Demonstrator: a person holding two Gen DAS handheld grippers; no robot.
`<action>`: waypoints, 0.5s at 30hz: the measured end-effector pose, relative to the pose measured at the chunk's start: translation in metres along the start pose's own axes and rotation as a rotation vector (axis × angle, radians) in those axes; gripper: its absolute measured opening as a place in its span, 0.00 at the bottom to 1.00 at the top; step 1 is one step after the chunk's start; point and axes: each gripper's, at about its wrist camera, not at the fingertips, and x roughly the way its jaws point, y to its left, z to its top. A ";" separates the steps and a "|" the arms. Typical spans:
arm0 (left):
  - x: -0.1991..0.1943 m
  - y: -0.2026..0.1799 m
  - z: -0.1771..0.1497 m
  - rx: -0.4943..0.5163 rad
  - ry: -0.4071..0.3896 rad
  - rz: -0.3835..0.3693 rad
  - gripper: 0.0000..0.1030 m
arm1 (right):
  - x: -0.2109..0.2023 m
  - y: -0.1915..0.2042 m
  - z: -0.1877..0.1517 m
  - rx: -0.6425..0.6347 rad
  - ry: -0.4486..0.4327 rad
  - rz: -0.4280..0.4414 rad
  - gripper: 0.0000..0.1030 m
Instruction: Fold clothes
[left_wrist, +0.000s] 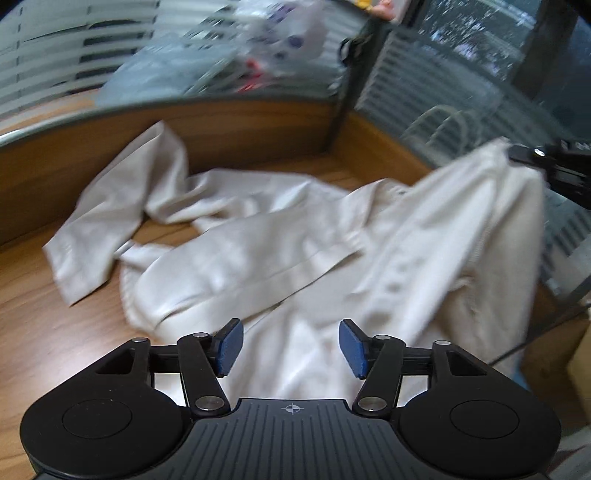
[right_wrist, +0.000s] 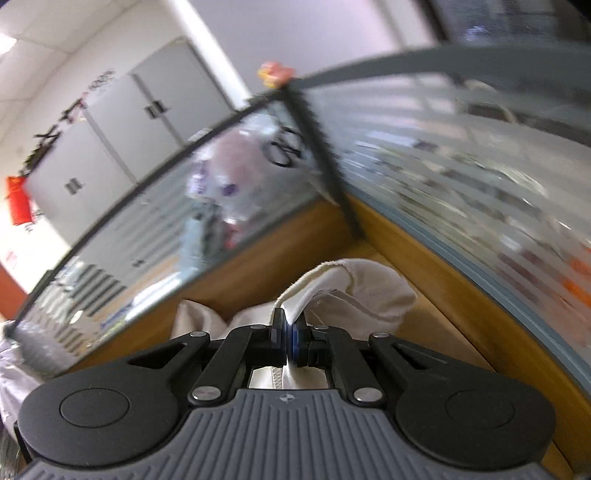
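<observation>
The table (left_wrist: 44, 332) is wood-grained, closed at the back by a wooden board with striped glass partitions (left_wrist: 424, 74) above it that meet in a corner. A cream jacket (left_wrist: 258, 243) lies crumpled across most of the table, one sleeve (left_wrist: 110, 206) flung out to the left and bent back on itself. The jacket's right side is lifted off the table and hangs from the right tongs (left_wrist: 517, 153), seen at the right edge of the left wrist view. In the right wrist view the right tongs (right_wrist: 287, 341) are pressed together on a fold of the cream cloth, which bunches up just past the pads. The left tongs (left_wrist: 291, 347) are spread, blue pads (left_wrist: 229, 345) well apart, hovering over the near part of the jacket with nothing pinched between them.
</observation>
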 end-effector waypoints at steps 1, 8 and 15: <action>0.002 -0.003 0.002 0.001 -0.006 -0.015 0.66 | 0.003 0.008 0.006 -0.014 -0.002 0.024 0.03; 0.037 -0.019 -0.010 0.025 0.052 -0.018 0.66 | 0.011 0.059 0.042 -0.087 -0.018 0.187 0.03; 0.061 -0.032 -0.014 0.000 0.058 -0.009 0.43 | -0.002 0.081 0.059 -0.107 -0.026 0.254 0.03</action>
